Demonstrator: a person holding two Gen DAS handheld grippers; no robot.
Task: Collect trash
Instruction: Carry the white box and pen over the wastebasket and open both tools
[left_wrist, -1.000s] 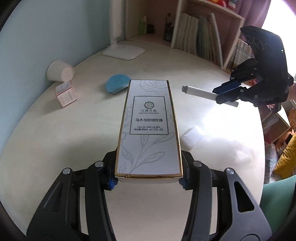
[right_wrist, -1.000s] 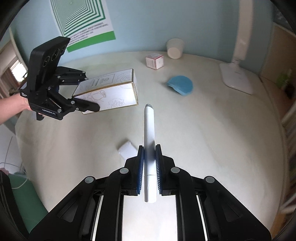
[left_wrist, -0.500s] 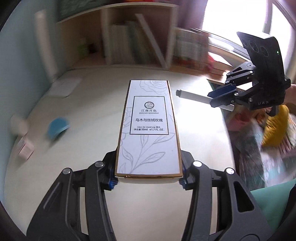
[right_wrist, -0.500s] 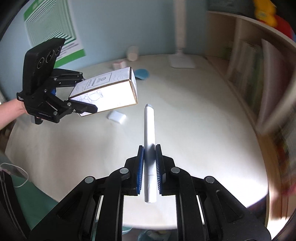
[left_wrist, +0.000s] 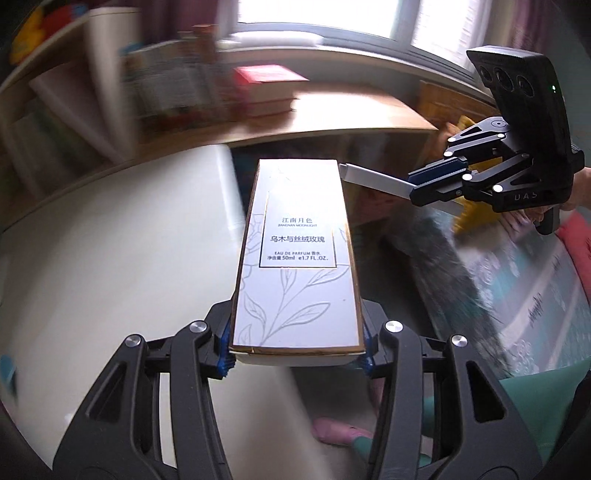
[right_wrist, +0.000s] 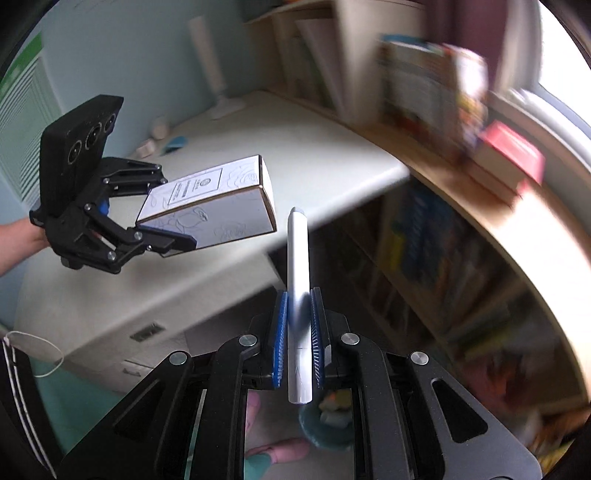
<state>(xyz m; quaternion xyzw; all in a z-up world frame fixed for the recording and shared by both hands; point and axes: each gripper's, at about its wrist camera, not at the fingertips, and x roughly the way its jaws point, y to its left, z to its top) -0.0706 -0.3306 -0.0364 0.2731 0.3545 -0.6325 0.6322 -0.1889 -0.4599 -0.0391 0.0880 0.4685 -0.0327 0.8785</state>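
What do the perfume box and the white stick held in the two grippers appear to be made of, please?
The perfume box looks like thin printed cardboard: matte white faces, line-drawn leaves, shiny gold edging, folded corners. The white stick seems to be smooth plastic or metal with a satin sheen, possibly a pen; the pictures leave that open.

Motion-blurred bookshelf (right_wrist: 436, 96) and books (left_wrist: 266, 86), titles unreadable

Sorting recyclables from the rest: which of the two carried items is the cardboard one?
The perfume box, shut in the left gripper: a flat-sided white carton with gold edges and printed leaves. The right gripper holds a slim white tube instead.
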